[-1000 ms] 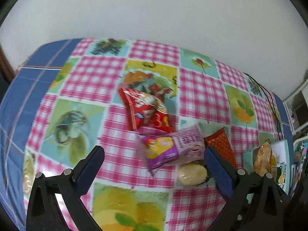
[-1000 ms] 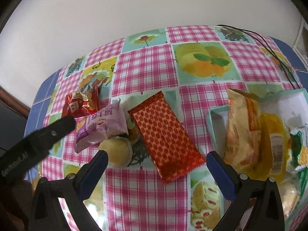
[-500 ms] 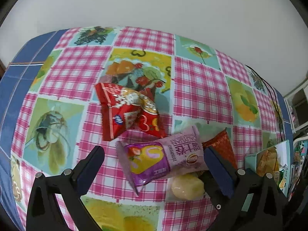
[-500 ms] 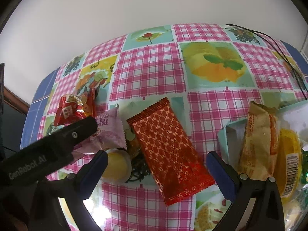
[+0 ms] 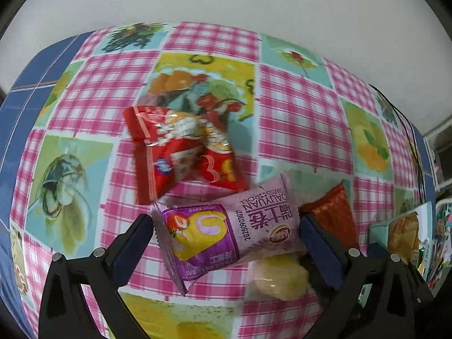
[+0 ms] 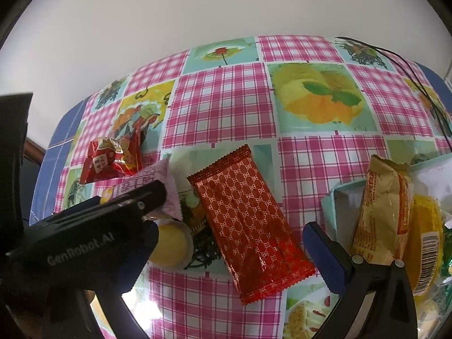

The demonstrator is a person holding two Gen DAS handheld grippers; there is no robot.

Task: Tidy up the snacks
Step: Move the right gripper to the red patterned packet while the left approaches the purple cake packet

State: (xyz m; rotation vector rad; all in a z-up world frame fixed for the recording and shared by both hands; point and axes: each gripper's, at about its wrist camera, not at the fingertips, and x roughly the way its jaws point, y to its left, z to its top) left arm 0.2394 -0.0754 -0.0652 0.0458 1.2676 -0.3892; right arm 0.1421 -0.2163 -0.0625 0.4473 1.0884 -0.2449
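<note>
On the checked tablecloth (image 5: 296, 118) four snacks remain loose, several already in box (image 6: 339, 197); left gripper (image 5: 223, 243) open around purple roll packet (image 5: 226, 234), right gripper (image 6: 234, 257) open, empty.

"DALIYUAN SWISS ROLL" and "2025090302" are printed on the purple packet (image 5: 228, 234); "GenRobot.AI" is marked on the left gripper (image 6: 82, 251).

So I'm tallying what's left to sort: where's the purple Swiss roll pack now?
The purple Swiss roll pack lies on the tablecloth between the open left tool's fingers, just below the red snack bag, overlapping the yellow cake.
</note>
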